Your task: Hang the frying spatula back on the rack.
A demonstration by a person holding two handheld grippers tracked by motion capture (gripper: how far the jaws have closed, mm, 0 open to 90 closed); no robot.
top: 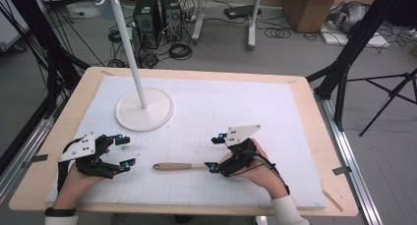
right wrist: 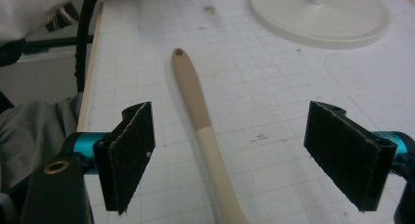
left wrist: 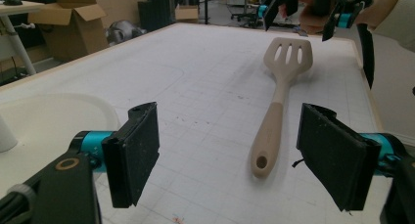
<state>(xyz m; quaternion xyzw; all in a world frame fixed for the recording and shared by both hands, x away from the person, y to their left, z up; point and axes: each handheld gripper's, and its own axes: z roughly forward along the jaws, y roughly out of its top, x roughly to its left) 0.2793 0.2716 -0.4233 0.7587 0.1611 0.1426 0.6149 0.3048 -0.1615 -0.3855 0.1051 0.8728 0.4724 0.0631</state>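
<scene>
Stand base (top: 144, 109) blocks far-left; mat (top: 255, 107) elsewhere open.

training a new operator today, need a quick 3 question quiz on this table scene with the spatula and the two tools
1. True or false: the right tool has its jaws shut on the spatula.
2. What stands on the white mat beyond the left tool?
A. a cardboard box
B. a white stand with a round base
C. a metal bowl
3. Which end of the spatula points toward the left tool: the slotted blade or the handle end with the hole?

Key:
1. False. Both pads stand apart on either side of the handle, with no contact.
2. B, the white stand.
3. The handle end with the hole.
</scene>
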